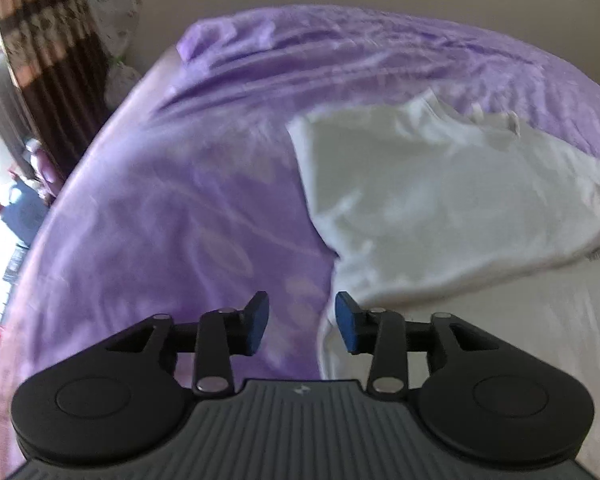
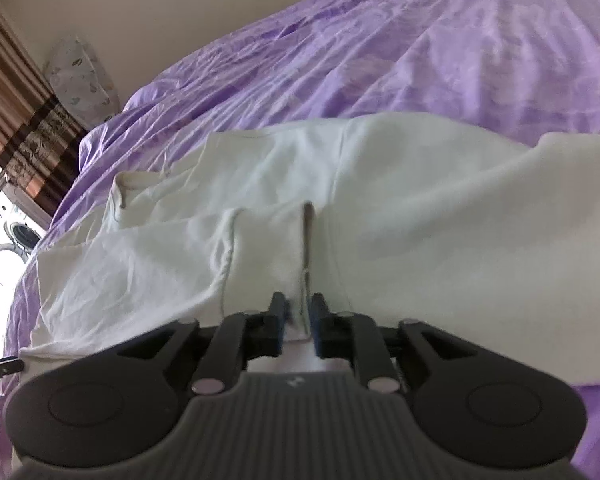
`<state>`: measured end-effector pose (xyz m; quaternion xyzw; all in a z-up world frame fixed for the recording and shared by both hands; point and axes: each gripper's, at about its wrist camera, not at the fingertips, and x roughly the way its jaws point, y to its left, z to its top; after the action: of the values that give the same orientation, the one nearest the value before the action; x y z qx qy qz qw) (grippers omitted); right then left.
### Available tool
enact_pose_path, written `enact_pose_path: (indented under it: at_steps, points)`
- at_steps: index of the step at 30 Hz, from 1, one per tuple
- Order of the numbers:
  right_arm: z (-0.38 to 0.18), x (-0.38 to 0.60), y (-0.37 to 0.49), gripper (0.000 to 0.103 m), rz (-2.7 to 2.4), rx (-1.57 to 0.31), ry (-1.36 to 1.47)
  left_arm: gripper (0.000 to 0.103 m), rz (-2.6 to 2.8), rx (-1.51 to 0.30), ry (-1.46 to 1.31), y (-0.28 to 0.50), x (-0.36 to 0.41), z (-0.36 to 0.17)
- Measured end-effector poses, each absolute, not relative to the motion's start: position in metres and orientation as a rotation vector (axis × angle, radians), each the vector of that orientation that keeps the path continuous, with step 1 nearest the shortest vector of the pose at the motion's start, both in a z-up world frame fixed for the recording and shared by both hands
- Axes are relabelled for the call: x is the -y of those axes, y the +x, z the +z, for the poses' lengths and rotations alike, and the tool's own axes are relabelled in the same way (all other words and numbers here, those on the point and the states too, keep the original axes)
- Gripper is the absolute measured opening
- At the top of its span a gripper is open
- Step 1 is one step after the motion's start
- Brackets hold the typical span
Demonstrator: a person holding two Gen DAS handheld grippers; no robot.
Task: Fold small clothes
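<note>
While the white garment point(image 2: 400, 208) lies partly folded on the purple bedspread point(image 2: 420, 52), your right gripper point(image 2: 299, 316) is clenched on a raised fold of its cloth. Your left gripper point(image 1: 302, 322) hangs released, jaws apart over the garment's near edge and the bedspread.

Shirt point(image 2: 420, 208): white matt cloth, soft creases. Bedsheet point(image 1: 180, 208): purple cloth, slight sheen, wrinkled. Tools point(image 1: 302, 322) point(image 2: 299, 316): matt black plastic, blue pads, metal pins.

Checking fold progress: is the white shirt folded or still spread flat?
Partly folded: the white shirt has one side doubled over itself, and the right gripper pinches a raised fold.
</note>
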<state>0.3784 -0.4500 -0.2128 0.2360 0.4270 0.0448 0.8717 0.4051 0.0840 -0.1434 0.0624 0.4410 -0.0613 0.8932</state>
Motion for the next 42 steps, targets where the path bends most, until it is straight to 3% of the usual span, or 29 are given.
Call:
enact_pose_path:
  at_steps: [1, 3, 8, 11, 15, 17, 18, 19, 20, 22, 23, 28, 34, 35, 37, 38, 39, 42]
  points:
    - [-0.211, 0.452, 0.377, 0.029, 0.091, -0.879, 0.501, 0.056, -0.129, -0.9, 0.123, 0.408, -0.084, -0.137]
    - [-0.204, 0.457, 0.376, 0.038, 0.092, -0.846, 0.535, 0.07, -0.139, -0.867, 0.09, 0.418, -0.084, -0.123]
    - [-0.197, 0.465, 0.395, 0.038, 0.081, -0.837, 0.58, 0.071, -0.074, -0.849, 0.037, 0.463, -0.084, -0.124]
    - [-0.2, 0.451, 0.41, 0.027, 0.081, -0.868, 0.504, 0.071, 0.002, -0.852, -0.032, 0.493, -0.089, -0.138]
    - [-0.206, 0.438, 0.422, 0.026, 0.106, -0.868, 0.446, 0.071, 0.018, -0.851, -0.149, 0.525, -0.097, -0.154]
    - [-0.21, 0.437, 0.428, 0.021, 0.104, -0.873, 0.434, 0.071, 0.015, -0.858, -0.2, 0.535, -0.099, -0.162]
    - [-0.211, 0.438, 0.431, 0.012, 0.103, -0.877, 0.433, 0.07, 0.02, -0.865, -0.224, 0.539, -0.1, -0.166]
    - [-0.212, 0.439, 0.433, 0.004, 0.104, -0.874, 0.438, 0.068, 0.028, -0.869, -0.234, 0.54, -0.1, -0.169]
    - [-0.211, 0.439, 0.433, 0.001, 0.11, -0.867, 0.445, 0.056, 0.038, -0.871, -0.238, 0.543, -0.1, -0.172]
    - [-0.208, 0.437, 0.432, 0.0, 0.126, -0.849, 0.43, 0.025, 0.032, -0.86, -0.236, 0.545, -0.099, -0.174]
    - [-0.204, 0.433, 0.43, 0.0, 0.136, -0.833, 0.398, 0.002, 0.034, -0.851, -0.224, 0.544, -0.098, -0.172]
    - [-0.171, 0.421, 0.42, 0.0, 0.161, -0.713, 0.294, 0.0, 0.048, -0.733, -0.229, 0.53, -0.102, -0.144]
    - [-0.175, 0.432, 0.427, 0.0, 0.096, -0.72, 0.275, 0.0, 0.035, -0.787, -0.236, 0.542, -0.109, -0.149]
    - [-0.182, 0.431, 0.429, 0.0, 0.102, -0.748, 0.271, 0.004, 0.021, -0.796, -0.237, 0.543, -0.108, -0.152]
    - [-0.194, 0.429, 0.428, 0.0, 0.114, -0.794, 0.267, 0.03, 0.031, -0.779, -0.24, 0.54, -0.106, -0.155]
    - [-0.198, 0.429, 0.426, 0.003, 0.115, -0.799, 0.27, 0.055, 0.017, -0.77, -0.252, 0.538, -0.106, -0.156]
    - [-0.2, 0.431, 0.424, 0.006, 0.119, -0.798, 0.29, 0.069, 0.0, -0.761, -0.264, 0.538, -0.105, -0.156]
    - [-0.205, 0.441, 0.42, 0.027, 0.12, -0.792, 0.381, 0.072, -0.034, -0.758, -0.296, 0.54, -0.101, -0.16]
